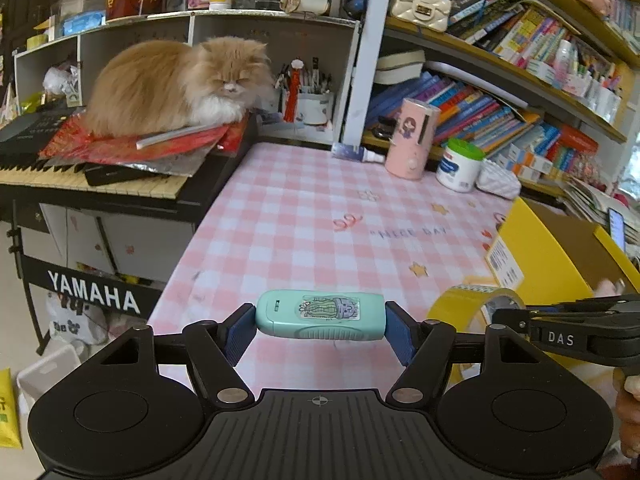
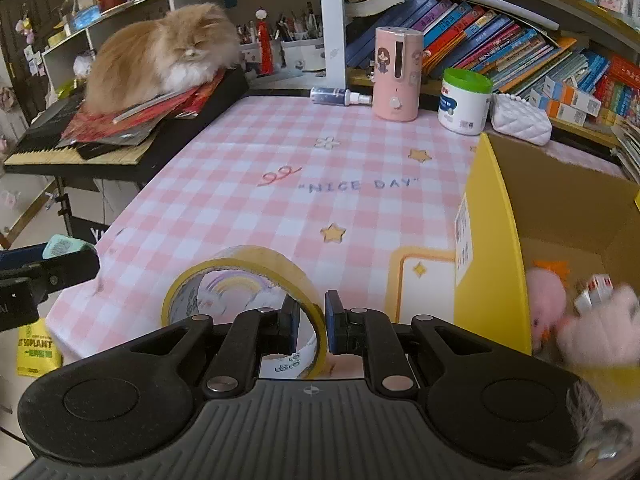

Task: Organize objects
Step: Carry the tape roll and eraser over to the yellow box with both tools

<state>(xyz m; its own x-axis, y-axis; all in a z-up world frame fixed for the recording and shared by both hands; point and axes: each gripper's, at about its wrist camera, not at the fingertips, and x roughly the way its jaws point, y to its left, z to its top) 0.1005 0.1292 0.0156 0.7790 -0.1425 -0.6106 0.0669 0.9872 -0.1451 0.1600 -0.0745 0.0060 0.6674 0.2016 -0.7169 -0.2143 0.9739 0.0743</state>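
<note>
- Left tongs (image 1: 320, 330) clamped end to end on a small mint-green plastic case with a cactus sticker (image 1: 319, 315), held above the near edge of the pink-and-white checked counter (image 1: 304, 208).
- Right tongs (image 2: 312, 326) clenched on the wall of a yellow tape roll (image 2: 244, 280): one pad inside the ring, one outside. Roll upright, over the counter's near edge.
- Open yellow cardboard box (image 2: 494, 248) stands on the counter's right side, just beside the roll; pink plush toy (image 2: 546, 294) inside, the rest blurred.
- Far edge: pink cylindrical dispenser (image 2: 398, 76), white tub with green lid (image 2: 464, 100).
- Fluffy orange cat (image 1: 176, 84) lies on red papers atop a keyboard, left of the counter.
</note>
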